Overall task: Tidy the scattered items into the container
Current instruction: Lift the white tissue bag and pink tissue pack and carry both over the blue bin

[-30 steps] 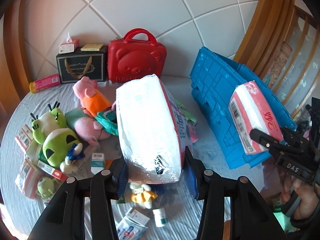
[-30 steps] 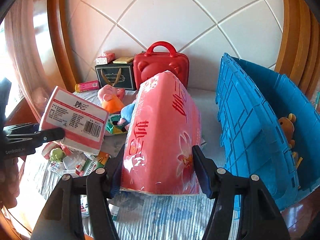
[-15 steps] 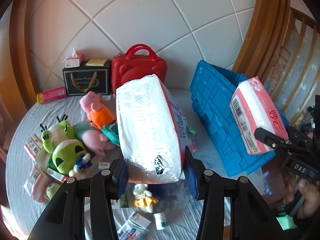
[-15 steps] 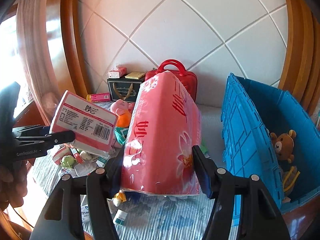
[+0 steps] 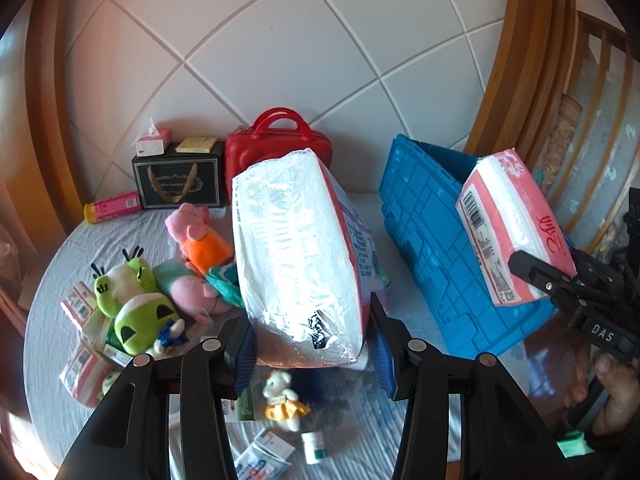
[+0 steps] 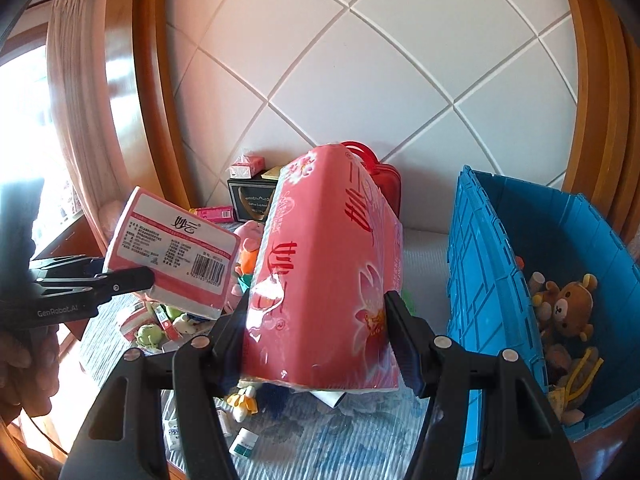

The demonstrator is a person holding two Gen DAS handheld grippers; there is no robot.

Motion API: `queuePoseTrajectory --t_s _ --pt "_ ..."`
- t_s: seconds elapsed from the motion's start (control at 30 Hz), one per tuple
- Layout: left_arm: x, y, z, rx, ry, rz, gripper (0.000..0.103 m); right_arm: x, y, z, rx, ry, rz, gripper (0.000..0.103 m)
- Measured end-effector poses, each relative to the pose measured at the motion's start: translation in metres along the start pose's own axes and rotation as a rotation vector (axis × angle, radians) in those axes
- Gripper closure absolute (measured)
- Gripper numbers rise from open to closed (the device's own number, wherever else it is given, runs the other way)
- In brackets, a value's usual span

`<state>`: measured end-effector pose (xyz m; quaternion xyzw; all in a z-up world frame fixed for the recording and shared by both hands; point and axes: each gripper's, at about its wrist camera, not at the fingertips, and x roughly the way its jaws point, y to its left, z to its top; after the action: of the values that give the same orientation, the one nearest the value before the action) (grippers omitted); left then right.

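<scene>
Far left on the grey cloth-covered table (image 5: 60, 248), small pink-and-white packets (image 5: 82, 364) lie beside 2 green plush toys (image 5: 136, 304), and next to them a pink pig plush in an orange dress (image 5: 200, 240) sits among the clutter. Behind them stands a black gift box (image 5: 178, 180) with a small tissue box (image 5: 154, 140) on top, and a red bear-face case (image 5: 276, 148) just to its right. Centre now: the left gripper (image 5: 310, 346) is clenched on a white-and-pink tissue pack (image 5: 300, 248), both blue pads pressing its sides, the pack held up off the table. Below it, a tiny bear in a yellow dress (image 5: 282, 400) and a small white bottle (image 5: 314, 446) lie on the cloth. Moving right, the blue crate (image 6: 492, 280) stands at the table's right end, with brown teddy bears (image 6: 568, 312) inside. In the right wrist view the right gripper (image 6: 316, 332) is clamped on a pink tissue pack (image 6: 332, 272), lifted above the table and just left of the crate's near wall. Both packs are outside the crate.
</scene>
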<state>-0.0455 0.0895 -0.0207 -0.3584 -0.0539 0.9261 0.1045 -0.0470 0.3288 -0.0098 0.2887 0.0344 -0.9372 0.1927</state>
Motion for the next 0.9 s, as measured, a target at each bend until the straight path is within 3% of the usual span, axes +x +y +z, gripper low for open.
queuePoseTrajectory --t_s 0.4,0.9 --pt "0.014 -0.063 0.017 0.034 -0.017 -0.011 0.056 -0.025 -0.048 0.009 0.006 -0.047 0.013 0.043" --pt "0.048 -0.161 0.043 0.089 -0.036 -0.051 0.056 -0.055 -0.150 0.006 0.071 -0.081 -0.036 0.043"
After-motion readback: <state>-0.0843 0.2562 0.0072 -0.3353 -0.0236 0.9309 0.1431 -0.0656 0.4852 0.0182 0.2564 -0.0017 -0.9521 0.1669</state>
